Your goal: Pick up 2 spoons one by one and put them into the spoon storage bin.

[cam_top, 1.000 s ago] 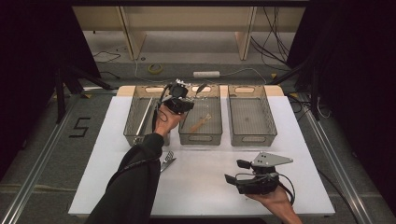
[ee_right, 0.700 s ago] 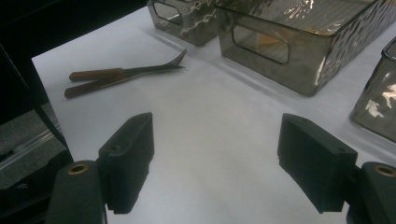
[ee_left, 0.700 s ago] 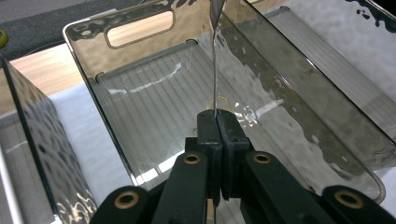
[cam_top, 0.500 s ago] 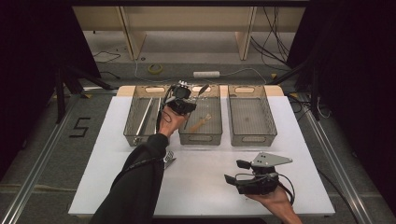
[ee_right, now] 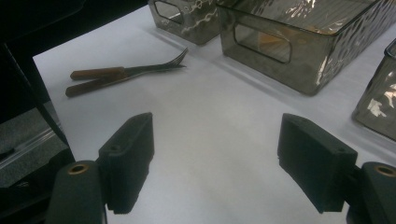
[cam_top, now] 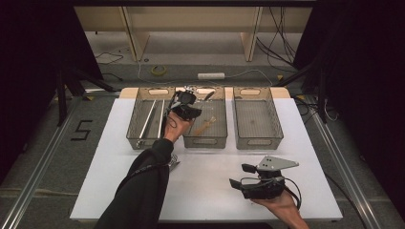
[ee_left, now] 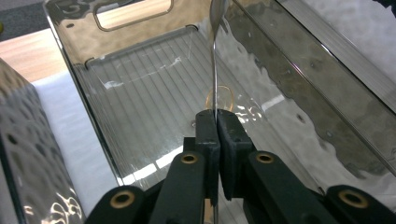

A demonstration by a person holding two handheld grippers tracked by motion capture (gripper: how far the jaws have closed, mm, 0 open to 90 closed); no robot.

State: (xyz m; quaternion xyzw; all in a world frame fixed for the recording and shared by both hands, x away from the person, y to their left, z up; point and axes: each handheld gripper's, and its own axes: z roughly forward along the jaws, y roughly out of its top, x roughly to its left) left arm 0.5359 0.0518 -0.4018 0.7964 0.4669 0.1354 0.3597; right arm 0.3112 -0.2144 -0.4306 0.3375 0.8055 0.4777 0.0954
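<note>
A: From the high view, where is the left gripper [cam_top: 184, 106]?

B: Over the middle smoked-clear plastic bin [cam_top: 206, 123], raised above its floor. A pale wooden utensil [cam_top: 205, 126] lies in that bin; the left bin [cam_top: 147, 123] holds long metal pieces, the right bin [cam_top: 257, 123] looks bare. What it holds is too small to tell from here.

A: And the right gripper [cam_top: 239, 176]?

B: Low on the white table [cam_top: 210, 191], well apart from the bins, jaws spread with nothing between them.

A: The left gripper view?

B: The black jaws are pressed together on a thin silver metal utensil [ee_left: 215, 70], pinching its handle edge-on. It rises straight from the pads, its broader end near the bin's far wall – a spoon, I think.

A: The right gripper view?

B: Wide-open jaws over bare table. Beyond them lie two wooden-handled pieces of cutlery [ee_right: 123, 74], one a fork, just beside the bins.
</note>
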